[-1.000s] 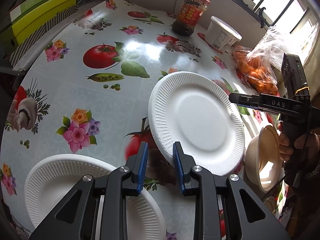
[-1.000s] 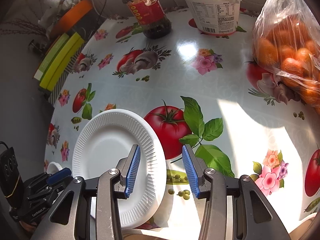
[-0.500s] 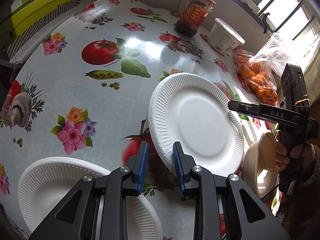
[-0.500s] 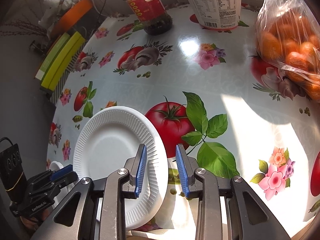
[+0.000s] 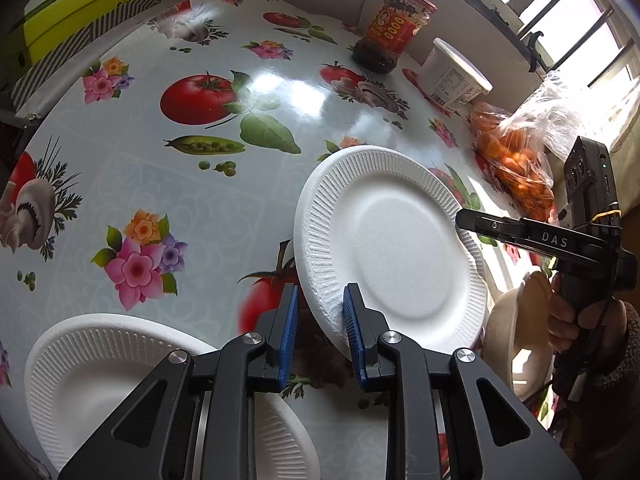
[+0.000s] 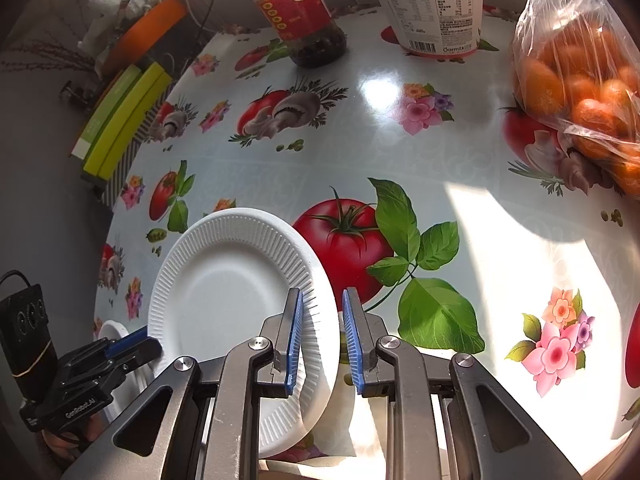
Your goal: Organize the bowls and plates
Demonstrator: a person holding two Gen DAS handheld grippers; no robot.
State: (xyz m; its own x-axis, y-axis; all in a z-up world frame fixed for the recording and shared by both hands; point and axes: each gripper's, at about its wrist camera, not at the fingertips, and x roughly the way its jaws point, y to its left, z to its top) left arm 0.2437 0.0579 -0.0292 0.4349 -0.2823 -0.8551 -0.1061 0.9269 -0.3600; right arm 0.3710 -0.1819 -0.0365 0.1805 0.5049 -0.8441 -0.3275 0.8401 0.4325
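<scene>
A white paper plate (image 5: pixel 384 248) is held tilted above the table, and it also shows in the right wrist view (image 6: pixel 232 296). My left gripper (image 5: pixel 320 332) straddles its near rim with the jaws still apart. My right gripper (image 6: pixel 322 340) is closed down on the plate's opposite rim, which bends under its finger (image 5: pixel 488 226). A second white paper plate (image 5: pixel 108 368) lies flat at the lower left. A beige bowl (image 5: pixel 516 320) sits at the right under the right hand.
A red-labelled jar (image 5: pixel 394 28), a white tub (image 5: pixel 452 76) and a bag of oranges (image 5: pixel 516 160) stand along the far side by the window. Yellow-green boxes (image 5: pixel 80 4) lie off the table's left edge. The tablecloth (image 5: pixel 168 184) is printed with vegetables and flowers.
My right gripper has closed from wide open onto the plate's rim. The left gripper stays at the plate's other rim, and the plate has tilted up slightly.
</scene>
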